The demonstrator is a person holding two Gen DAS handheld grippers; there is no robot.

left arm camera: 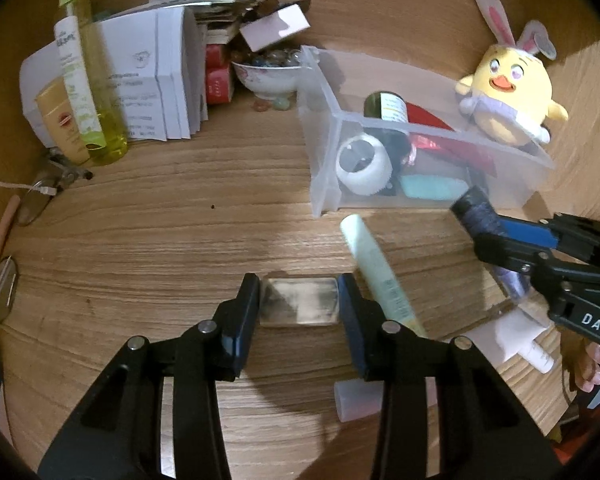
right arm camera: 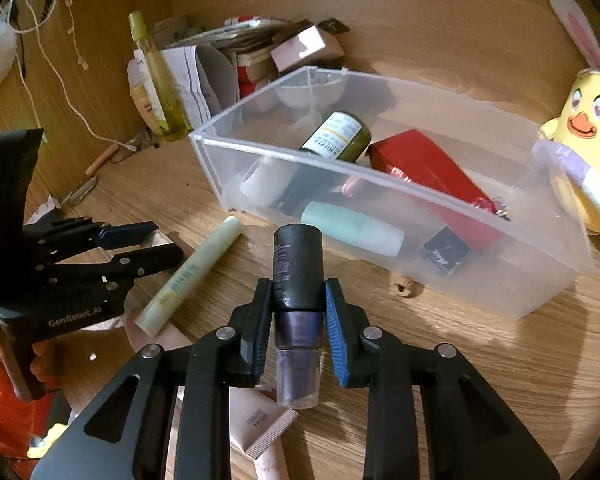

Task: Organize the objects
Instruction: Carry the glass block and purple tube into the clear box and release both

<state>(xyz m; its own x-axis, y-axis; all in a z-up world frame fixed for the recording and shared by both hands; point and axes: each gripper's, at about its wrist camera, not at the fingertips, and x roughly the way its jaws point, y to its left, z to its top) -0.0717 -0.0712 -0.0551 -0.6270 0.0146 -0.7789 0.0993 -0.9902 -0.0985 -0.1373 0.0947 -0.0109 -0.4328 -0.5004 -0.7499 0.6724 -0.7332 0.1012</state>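
My left tongs [left arm camera: 299, 304] clamp the small clear block [left arm camera: 299, 301] on the desk [left arm camera: 180, 208], my right tongs [right arm camera: 296, 312] clench the dark bottle [right arm camera: 298, 280] near the bin [right arm camera: 420, 200].

Wooden table [left arm camera: 160, 220] under clear bin [left arm camera: 324, 152], tube [left arm camera: 376, 268]

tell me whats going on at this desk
A person with a gripper in each hand is tidying a wooden desk. The right gripper is shut on a dark purple bottle, near the clear bin. The left gripper is closed around a small clear block lying on the desk.
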